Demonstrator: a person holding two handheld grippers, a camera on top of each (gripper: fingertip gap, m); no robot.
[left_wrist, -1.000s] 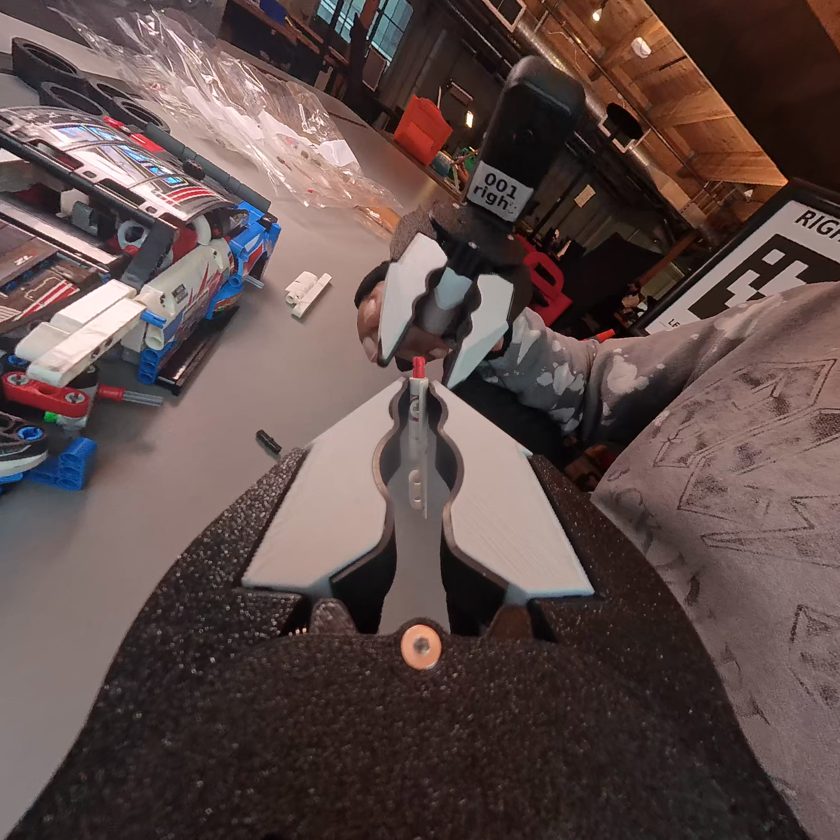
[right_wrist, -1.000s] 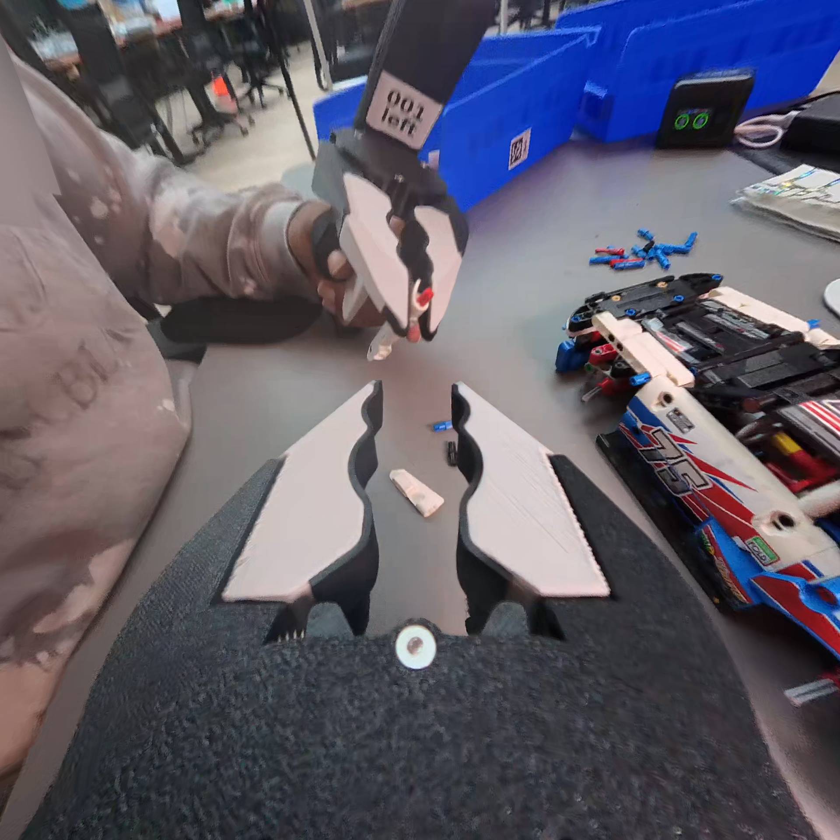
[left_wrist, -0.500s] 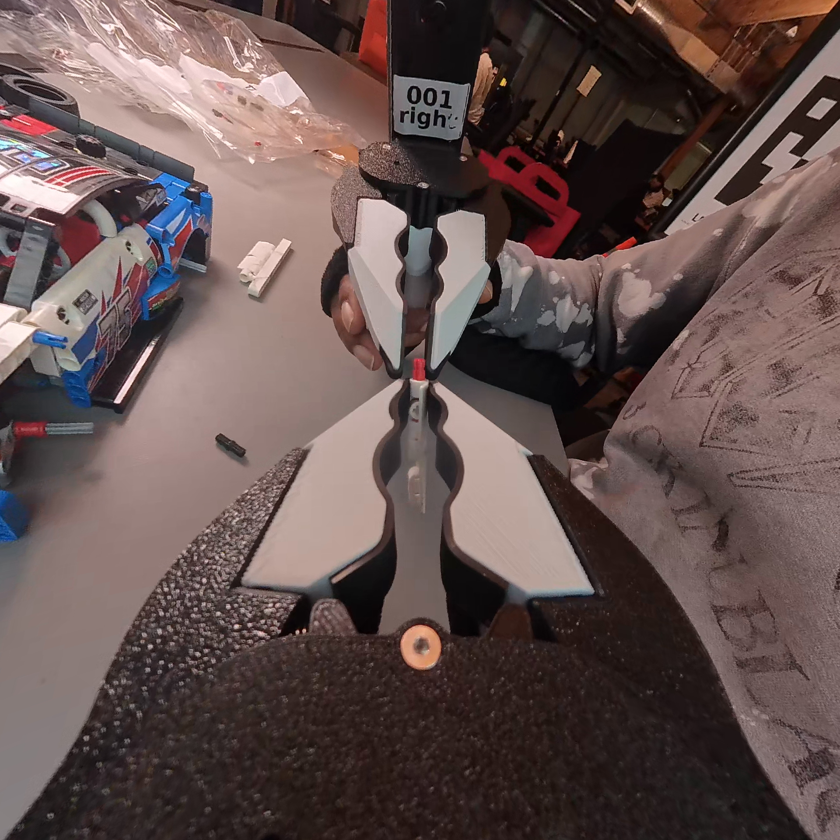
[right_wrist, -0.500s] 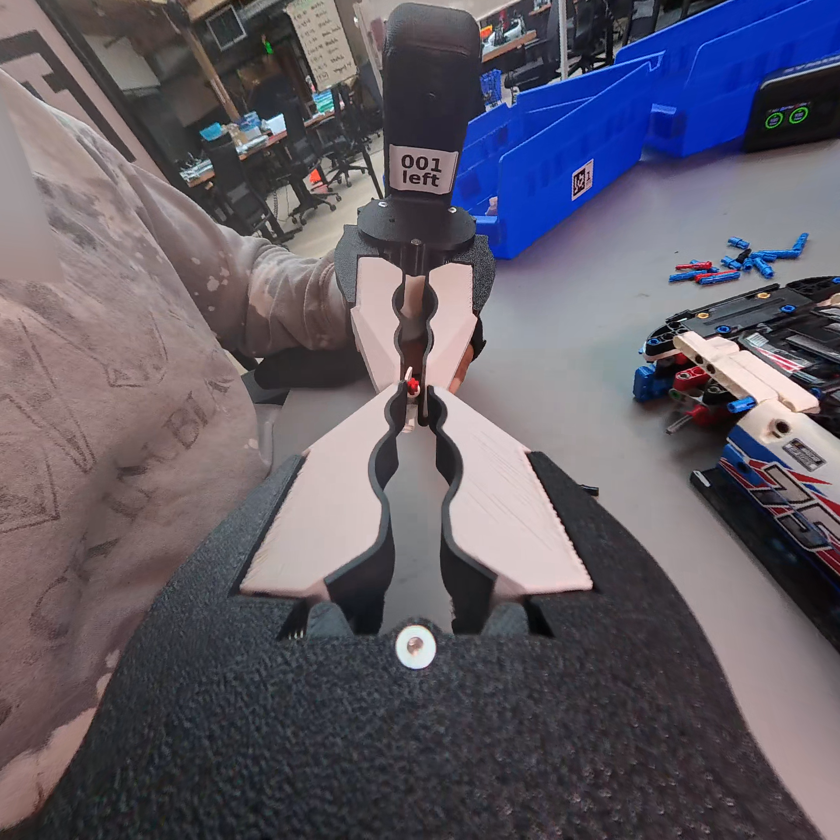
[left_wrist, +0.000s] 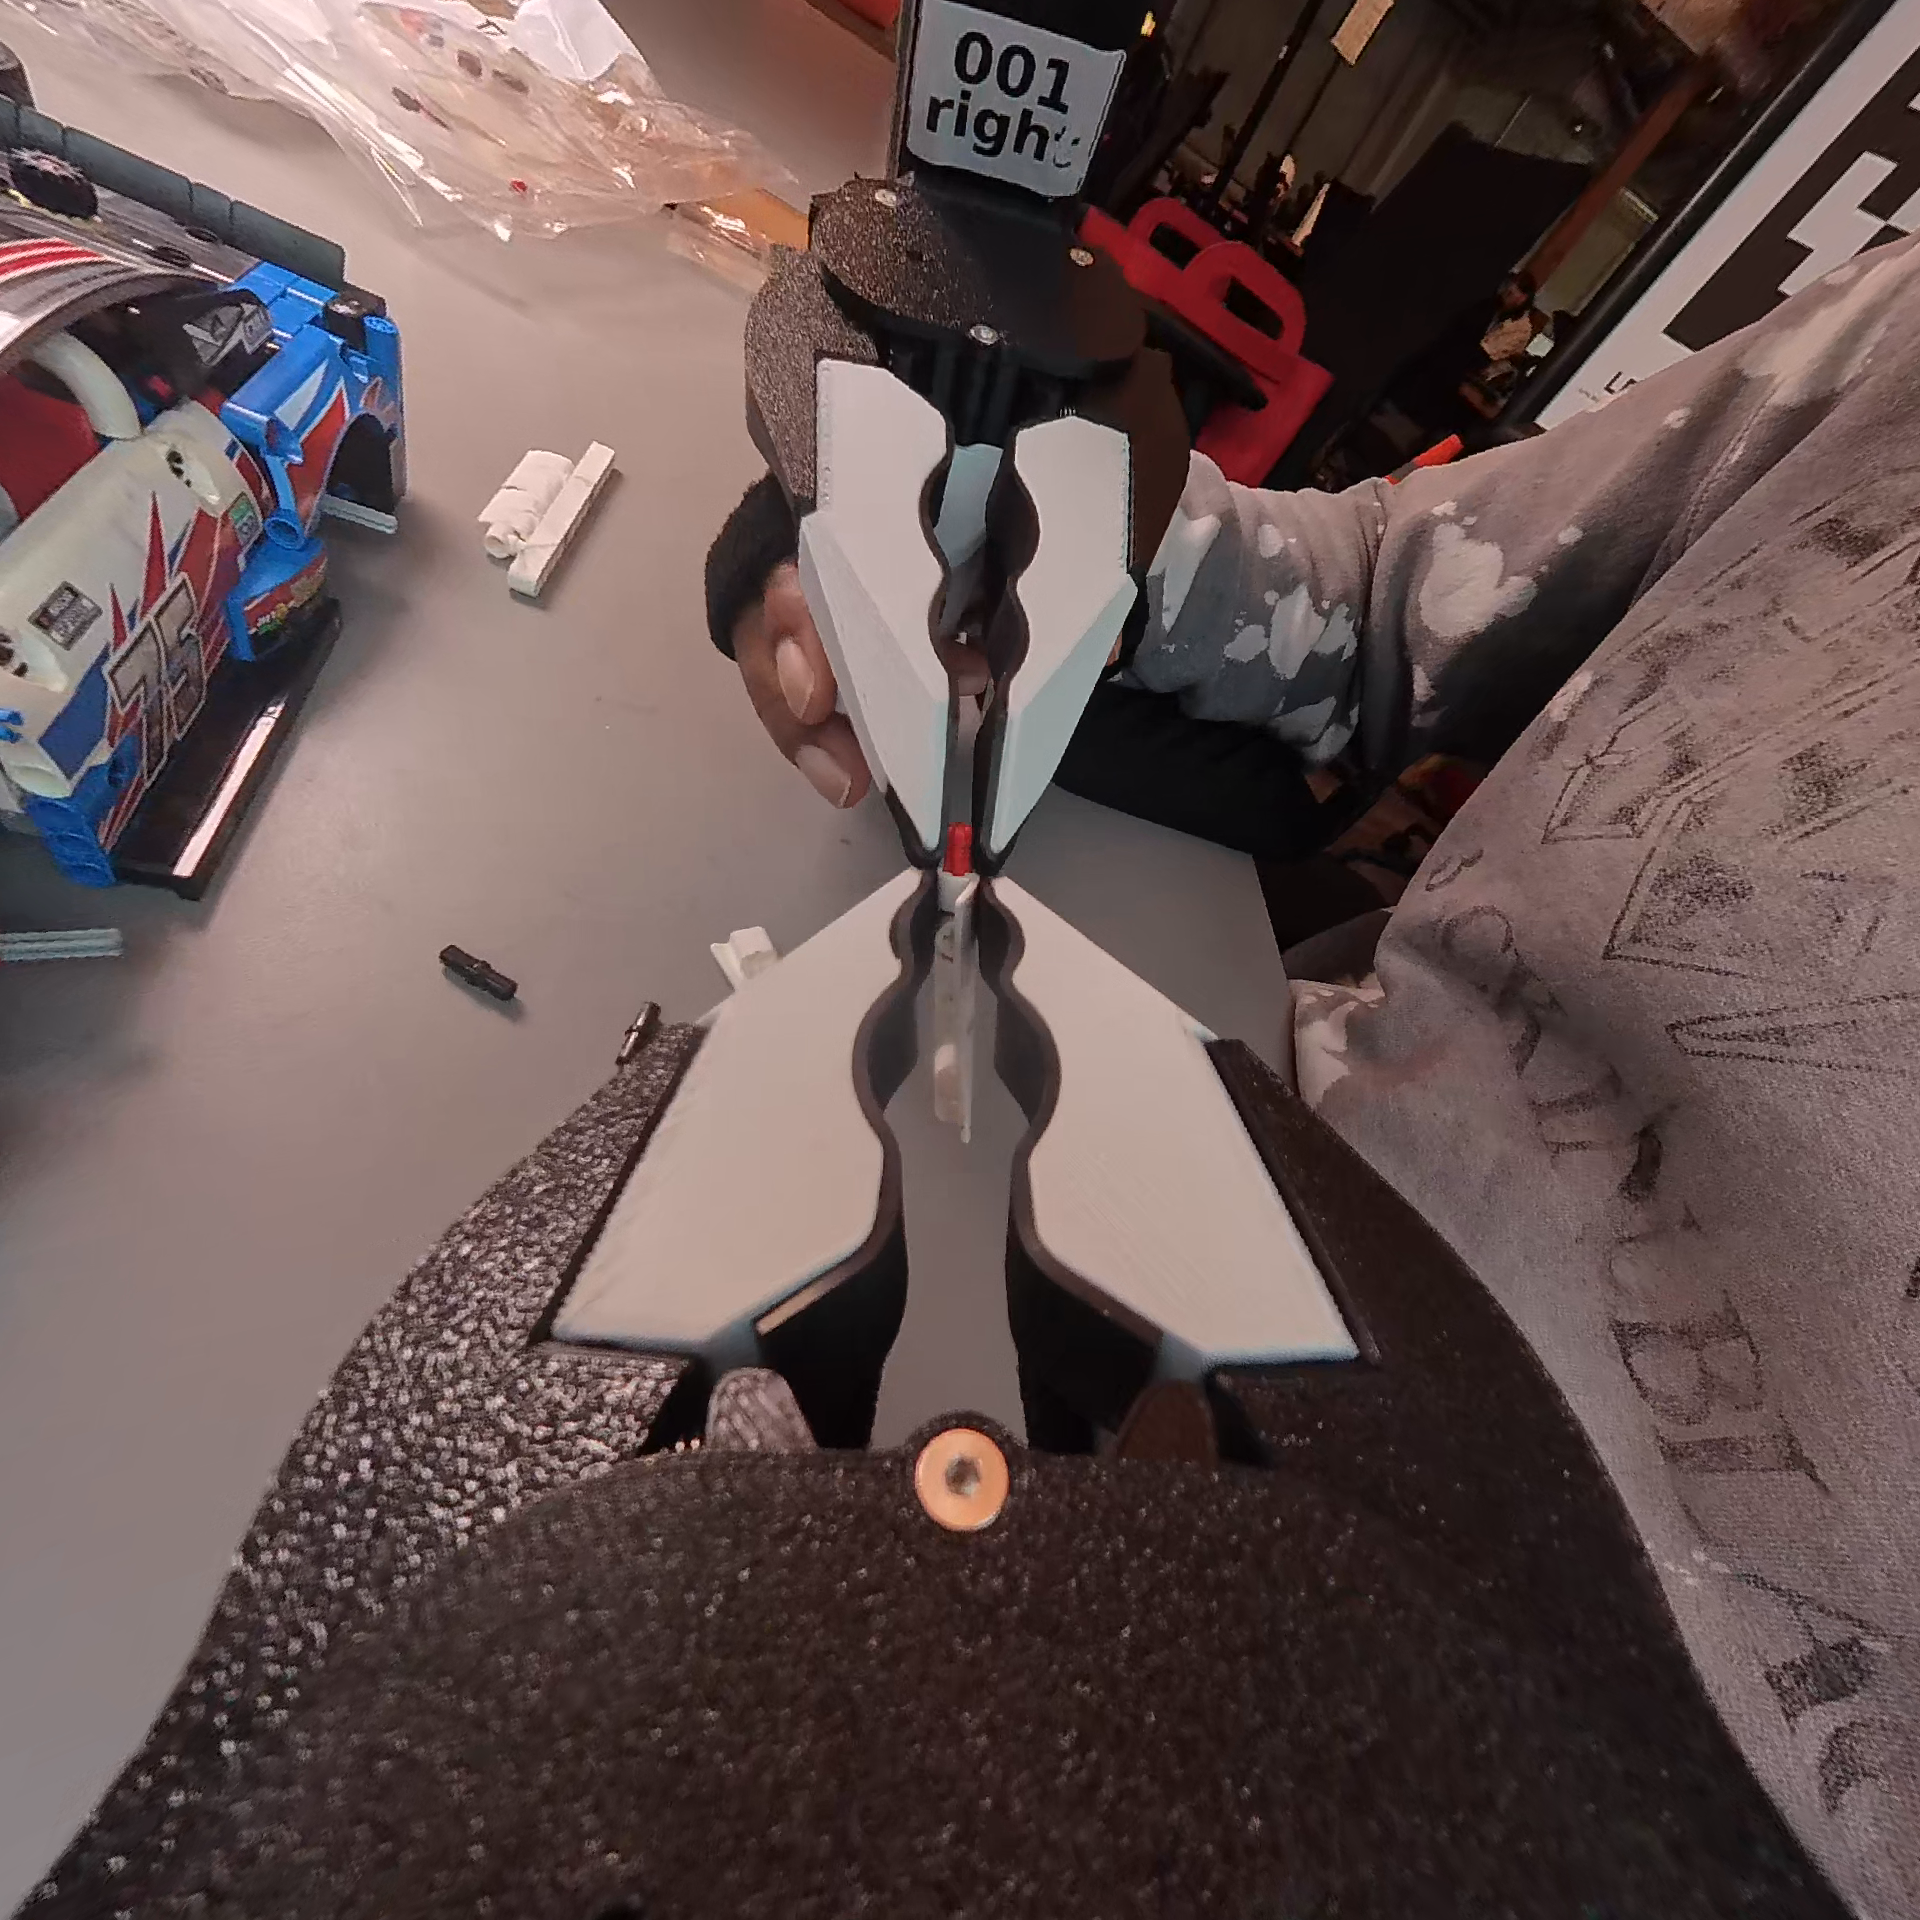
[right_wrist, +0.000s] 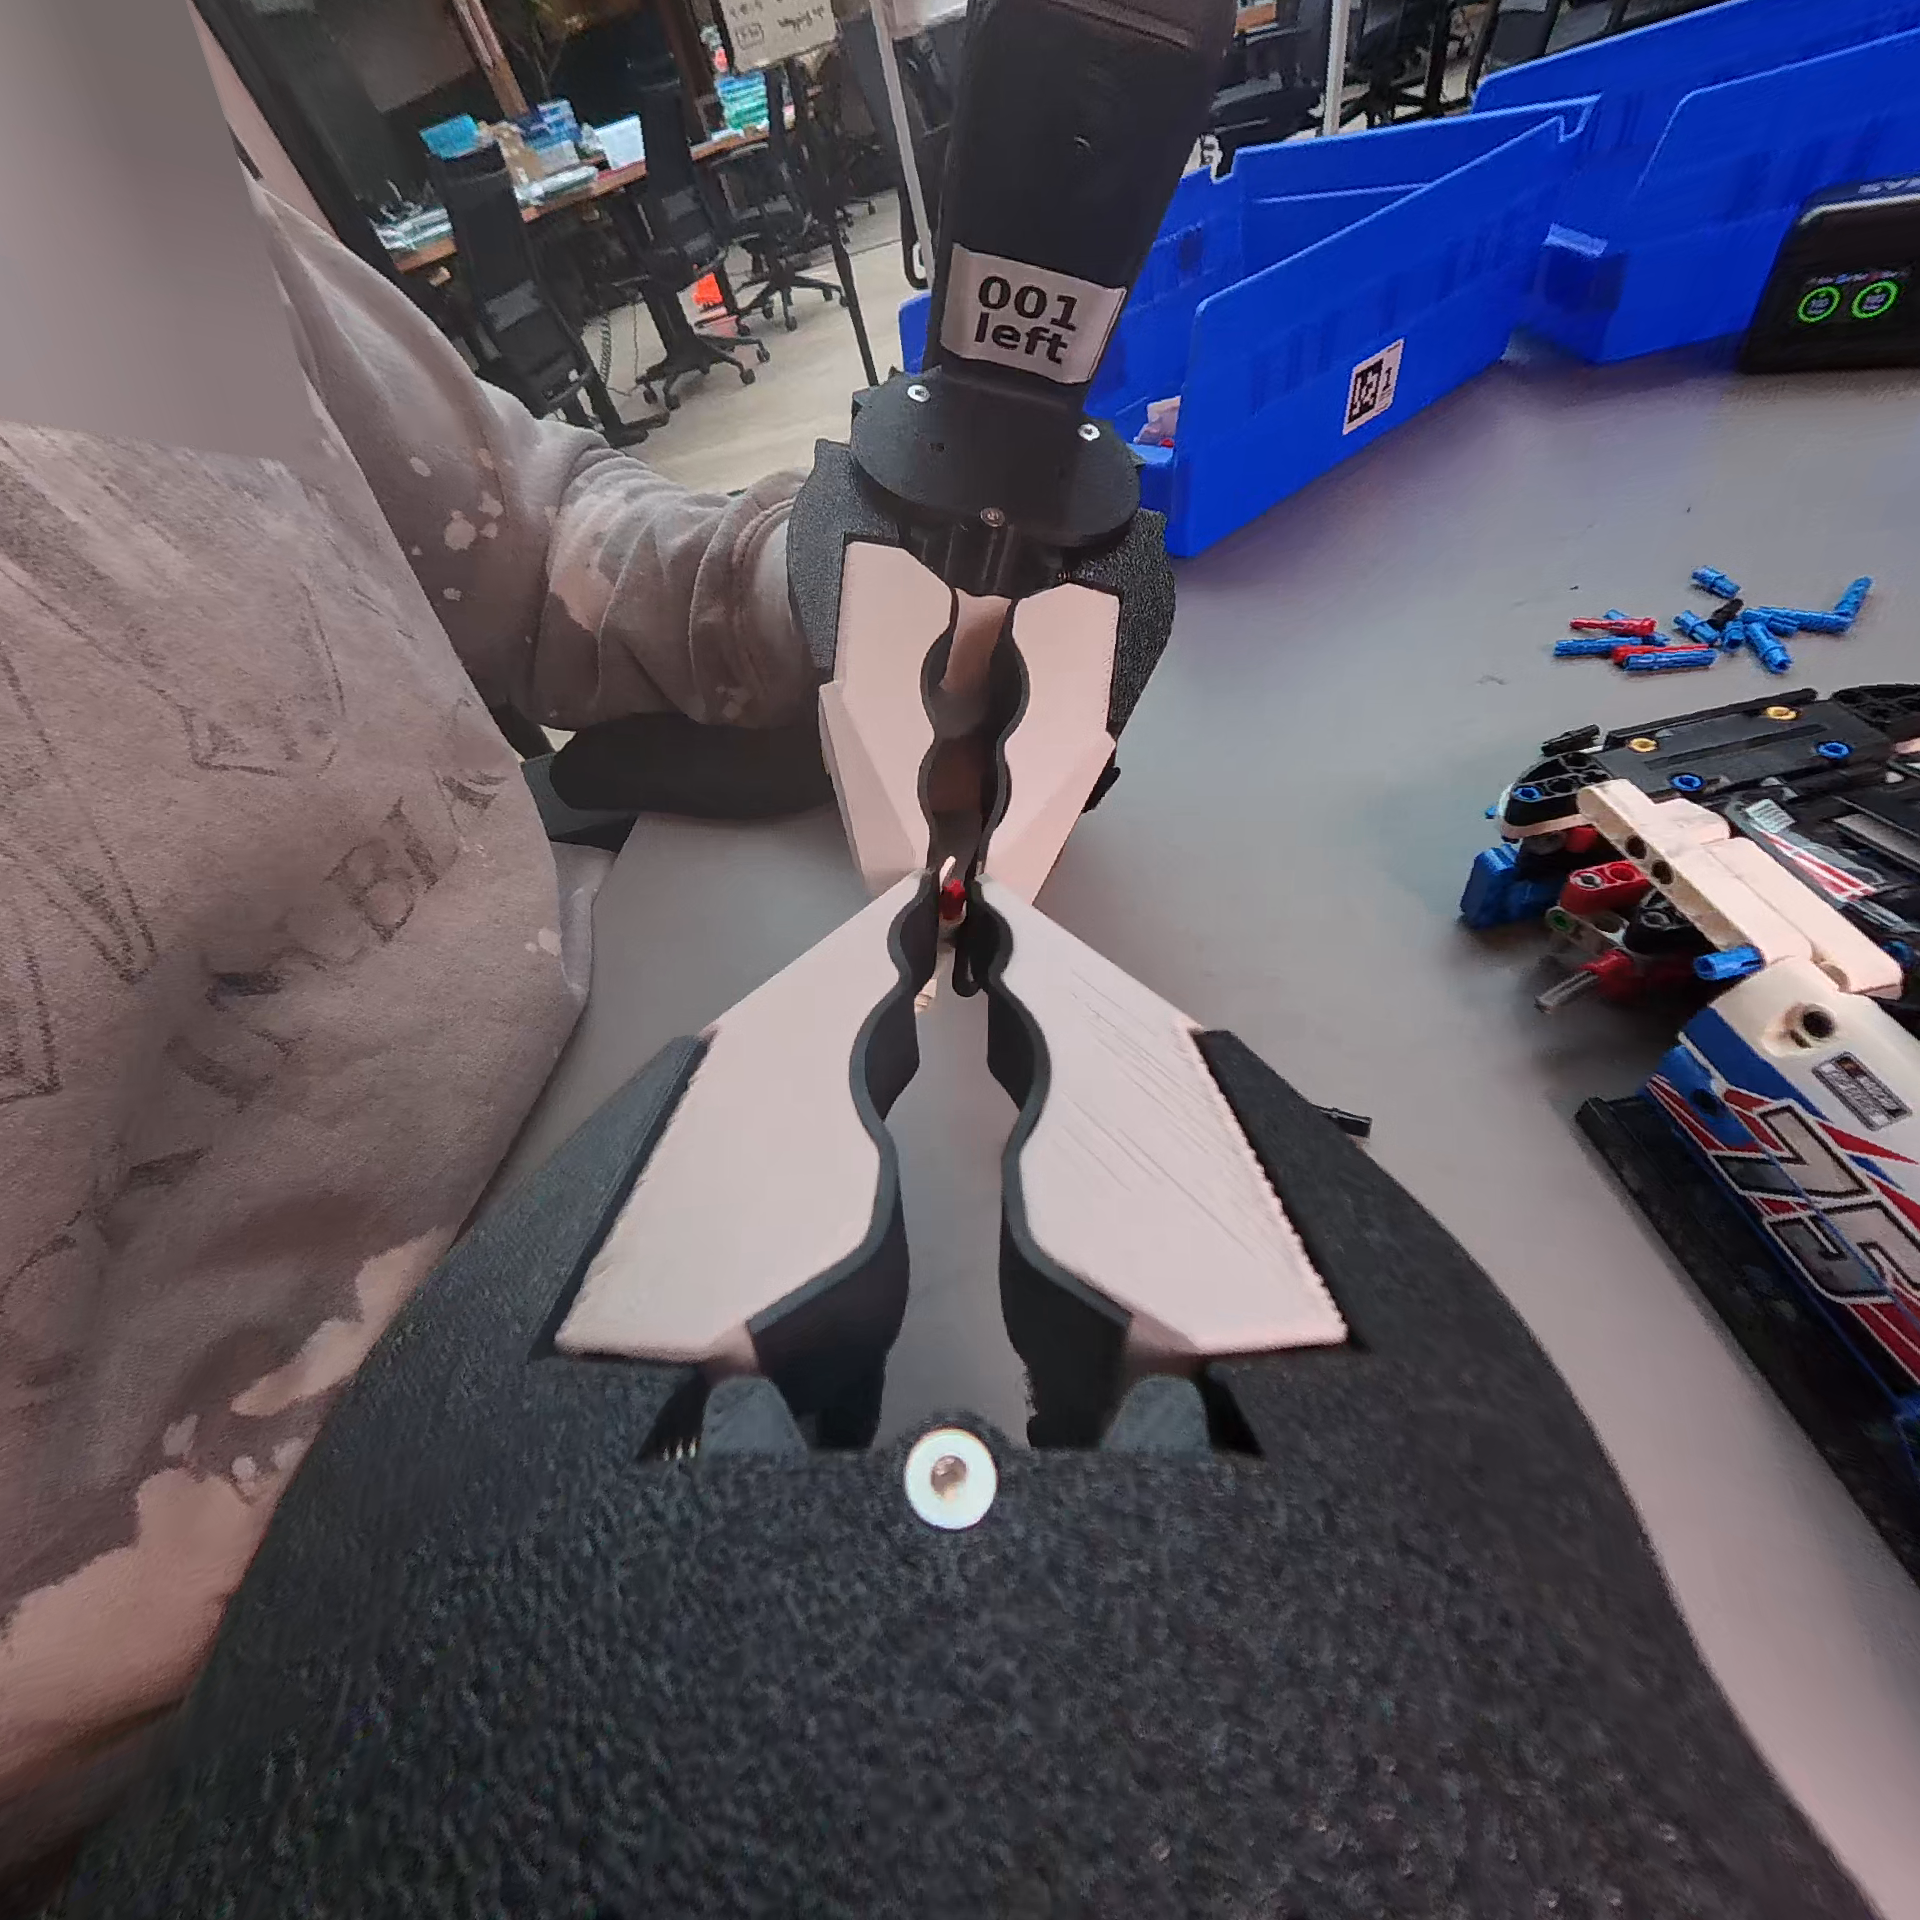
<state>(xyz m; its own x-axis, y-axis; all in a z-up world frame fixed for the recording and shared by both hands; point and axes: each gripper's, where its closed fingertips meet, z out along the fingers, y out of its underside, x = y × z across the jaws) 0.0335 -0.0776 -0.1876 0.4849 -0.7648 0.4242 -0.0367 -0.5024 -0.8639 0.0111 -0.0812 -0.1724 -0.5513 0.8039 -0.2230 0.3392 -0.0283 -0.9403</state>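
Note:
My left gripper (left_wrist: 951, 883) is shut on a thin white brick piece (left_wrist: 951, 997) that stands on edge between its jaws, held above the grey table (left_wrist: 312, 1091). A red pin (left_wrist: 957, 844) sticks out of the piece's front end. My right gripper (left_wrist: 956, 860) faces the left one tip to tip, and its jaws are closed around that red pin. In the right wrist view, my right gripper (right_wrist: 951, 896) pinches the red pin (right_wrist: 951, 889) with the left gripper (right_wrist: 951, 868) directly opposite. A hand (left_wrist: 800, 686) holds the right gripper.
A blue, white and red brick model car (left_wrist: 156, 582) sits at the left; it also shows in the right wrist view (right_wrist: 1766, 1039). A white brick part (left_wrist: 545, 499), a black pin (left_wrist: 478, 971), plastic bags (left_wrist: 468, 104), loose blue and red pins (right_wrist: 1714, 629) and blue bins (right_wrist: 1455, 260) lie around. Left and right tips are no more than a few centimetres apart.
My right gripper was open above the table. It rose to meet the left gripper tip to tip and closed on the red pin. The left gripper kept its hold on the white piece.

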